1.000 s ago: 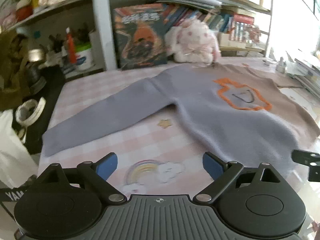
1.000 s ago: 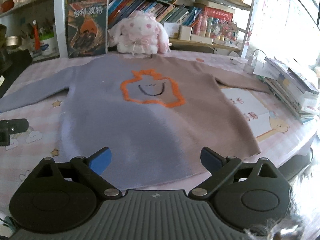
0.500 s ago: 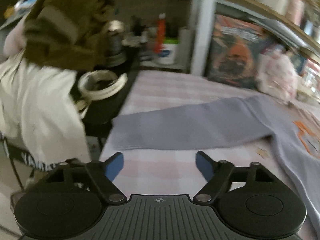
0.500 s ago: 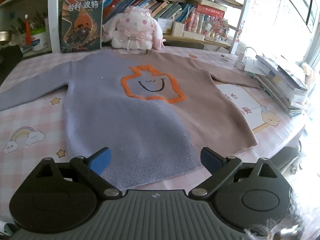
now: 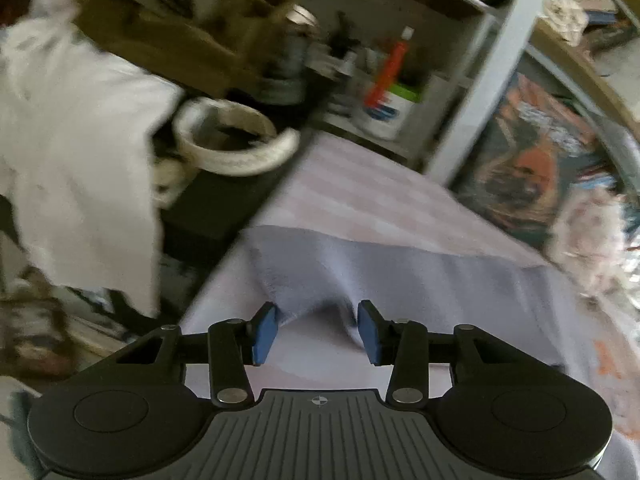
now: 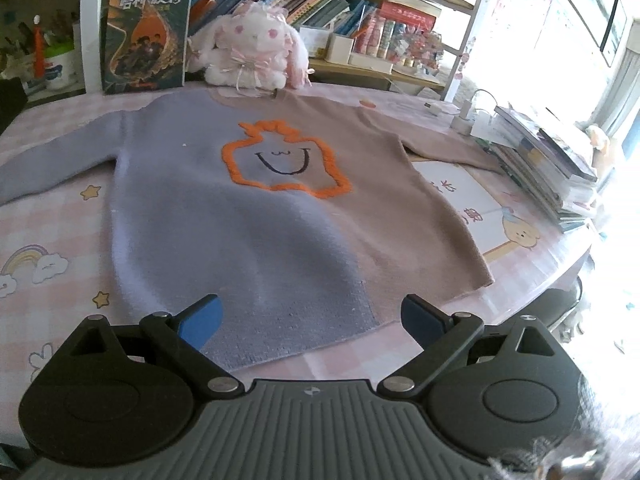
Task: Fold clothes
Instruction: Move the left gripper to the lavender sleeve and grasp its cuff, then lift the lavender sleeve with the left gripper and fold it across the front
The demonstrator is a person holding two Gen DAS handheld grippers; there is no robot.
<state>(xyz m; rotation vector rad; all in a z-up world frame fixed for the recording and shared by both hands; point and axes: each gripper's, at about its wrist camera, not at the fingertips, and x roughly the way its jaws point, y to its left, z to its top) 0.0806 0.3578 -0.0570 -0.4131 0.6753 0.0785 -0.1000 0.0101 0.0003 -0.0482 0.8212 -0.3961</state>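
Two grippers are at work over one sweater (image 6: 256, 216), which lies spread flat, front up, on a pink checked tablecloth (image 6: 48, 216). Its left half is lavender and its right half tan, with an orange outlined smiling face (image 6: 284, 160) on the chest.

In the blurred left wrist view, the left gripper (image 5: 316, 330) sits at the cuff end of the lavender sleeve (image 5: 400, 272), near the table's left edge. Its blue pads (image 5: 264, 334) are narrowed but still apart, with a raised ridge of the sleeve cloth between them; whether the pads are pressing on the cloth I cannot tell. Past the table edge to the left hang a white cloth (image 5: 80, 168) and a roll of white tape (image 5: 232, 144) on a dark surface.

The right gripper (image 6: 312, 316) hangs wide apart and holds nothing, just over the near hem of the sweater.

At the far side, a pink-and-white plush rabbit (image 6: 252, 52) sits touching the collar, beside an upright book (image 6: 146, 36) and shelves of books (image 6: 320, 4). A stack of magazines (image 6: 548, 160) lies at the right, just past the end of the tan sleeve (image 6: 448, 148), and a white printed sheet (image 6: 472, 208) lies close to the sweater's right edge.
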